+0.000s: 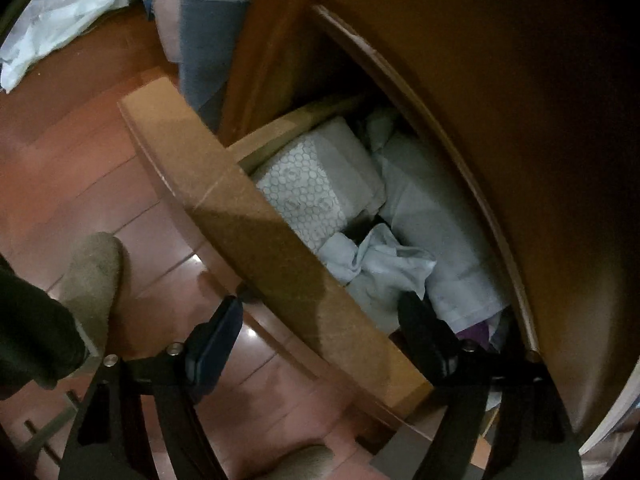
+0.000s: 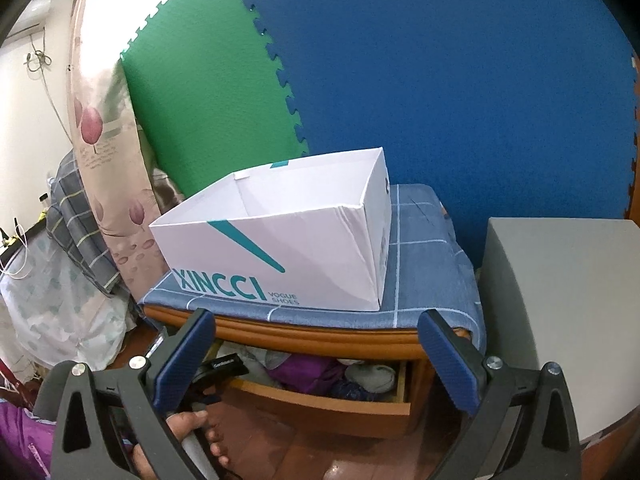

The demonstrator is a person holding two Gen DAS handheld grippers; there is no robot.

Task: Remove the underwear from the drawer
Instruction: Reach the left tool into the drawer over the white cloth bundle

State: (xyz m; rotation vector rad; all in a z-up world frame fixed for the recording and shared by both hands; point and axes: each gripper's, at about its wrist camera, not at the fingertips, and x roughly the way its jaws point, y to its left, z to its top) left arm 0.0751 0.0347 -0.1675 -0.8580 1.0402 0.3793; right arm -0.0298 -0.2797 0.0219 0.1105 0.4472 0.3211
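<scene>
Looking down your left gripper (image 1: 320,316), you've got it straddling the front panel of the drawer (image 1: 280,248) — one finger out over the red floor (image 1: 80,152) at about 8 o'clock, the other dipped inside at about 5 o'clock, its tip just at the crumpled pale underwear (image 1: 380,264). Jaws are spread wide and nothing's pinched between the pads. That underwear sits near the front of the drawer, right beside a dotted white box (image 1: 308,184) at its 11 o'clock and grey folded cloth (image 1: 432,216) at its 2 o'clock.

Your right gripper (image 2: 316,360) hangs with its fingers wide apart too, holding nothing — it's pointed at the nightstand, where a white XINCCI shoebox (image 2: 280,248) sits empty on a blue checked cloth (image 2: 424,256). Below, at 6 o'clock, the open drawer shows purple fabric (image 2: 304,372) and your left hand (image 2: 188,424) on the other tool.
</scene>
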